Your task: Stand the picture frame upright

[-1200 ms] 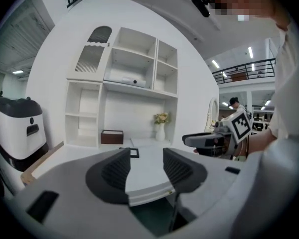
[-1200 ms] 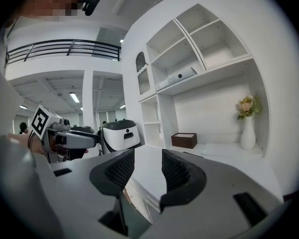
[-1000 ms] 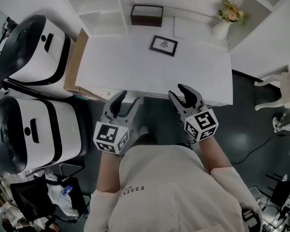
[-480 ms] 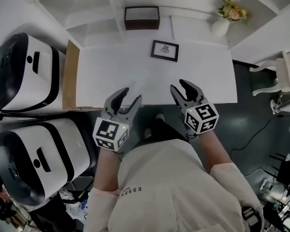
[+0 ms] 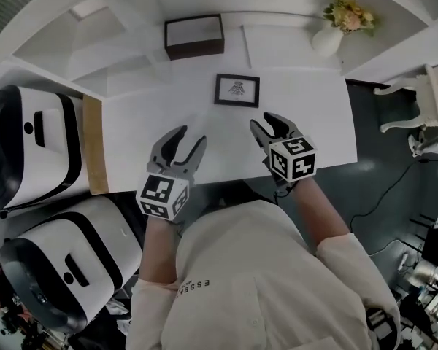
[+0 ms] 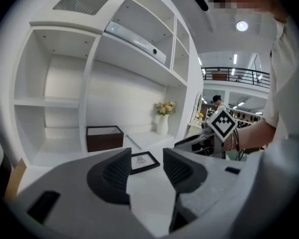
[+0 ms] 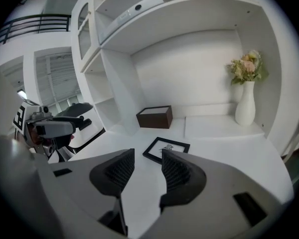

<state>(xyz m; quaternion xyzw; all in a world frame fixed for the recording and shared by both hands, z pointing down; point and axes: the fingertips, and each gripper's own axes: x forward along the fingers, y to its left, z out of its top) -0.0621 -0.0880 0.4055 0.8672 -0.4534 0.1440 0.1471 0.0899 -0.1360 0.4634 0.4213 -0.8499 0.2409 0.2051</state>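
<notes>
— Where's the picture frame (image 5: 237, 90)?
— Flat on the counter (image 5: 150, 119), near the dark brown box (image 5: 194, 36), on the person's side.
— Grippers?
— Left gripper (image 5: 190, 138) and right gripper (image 5: 266, 122): jaws apart, holding nothing.

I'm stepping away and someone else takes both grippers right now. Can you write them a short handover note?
Left gripper: open, empty, over the desk's near edge.
Right gripper: open, empty, just short of the picture frame.
Picture frame: lying flat, face up, mid-desk, in front of the brown box; the vase stands at back right.
Done: nothing yet; neither gripper touches the frame.
Left: grip the frame and stand it upright.
</notes>
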